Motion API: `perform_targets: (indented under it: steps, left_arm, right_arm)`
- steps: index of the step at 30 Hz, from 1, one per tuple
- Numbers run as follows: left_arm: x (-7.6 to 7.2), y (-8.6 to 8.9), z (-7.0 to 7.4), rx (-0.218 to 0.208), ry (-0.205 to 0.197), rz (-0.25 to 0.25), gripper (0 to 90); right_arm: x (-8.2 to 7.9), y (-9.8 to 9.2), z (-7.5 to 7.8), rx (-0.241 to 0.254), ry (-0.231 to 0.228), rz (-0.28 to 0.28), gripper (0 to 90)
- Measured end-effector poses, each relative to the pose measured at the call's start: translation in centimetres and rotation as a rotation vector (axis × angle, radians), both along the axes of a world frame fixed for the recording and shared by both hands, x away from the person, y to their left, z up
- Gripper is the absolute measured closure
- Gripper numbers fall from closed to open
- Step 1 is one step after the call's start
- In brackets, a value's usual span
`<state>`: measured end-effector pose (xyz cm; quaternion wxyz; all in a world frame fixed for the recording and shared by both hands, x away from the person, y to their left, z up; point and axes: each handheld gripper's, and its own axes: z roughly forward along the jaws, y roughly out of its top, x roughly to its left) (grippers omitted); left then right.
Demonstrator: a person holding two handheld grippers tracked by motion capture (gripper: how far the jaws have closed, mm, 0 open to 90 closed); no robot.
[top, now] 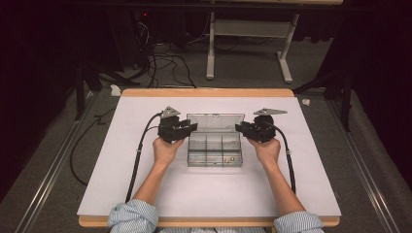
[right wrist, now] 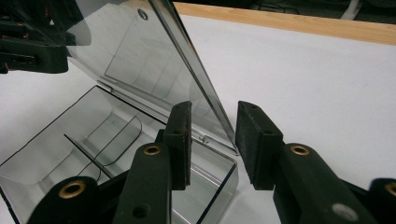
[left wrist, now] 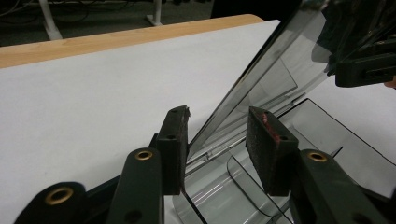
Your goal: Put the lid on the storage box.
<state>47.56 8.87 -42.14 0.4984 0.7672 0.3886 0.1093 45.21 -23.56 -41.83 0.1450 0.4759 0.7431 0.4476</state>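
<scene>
Box (top: 214, 145): clear, on table (top: 145, 194), lid (top: 215, 121) raised
Left tongs (top: 190, 127): part open, astride lid's edge, no pad contact
Right tongs (top: 241, 128): same, opposite end

A compartmented box (top: 214, 150) sits at the middle of the table (top: 145, 194), its lid (top: 215, 120) raised at the far side, hinged along the box's rear edge. The left gripper (top: 190, 128) is at the box's left rear corner, the right gripper (top: 241, 128) at its right rear corner; each has the lid's side edge between its jaws, pads apart from it. Small items (top: 228, 158) lie in the near right compartment. Behind the table, a stand (top: 248, 53) and cables (top: 165, 63) are on the floor.
</scene>
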Motion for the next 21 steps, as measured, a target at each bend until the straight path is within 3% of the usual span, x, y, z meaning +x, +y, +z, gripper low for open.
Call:
perform_targets:
  steps: [21]
  left_arm:
    - [-0.64,0.47,0.02,0.011,-0.011,0.006,61.7]
  right_arm:
    - [-0.33,0.0,-0.07,0.001,0.005,0.0,68.9]
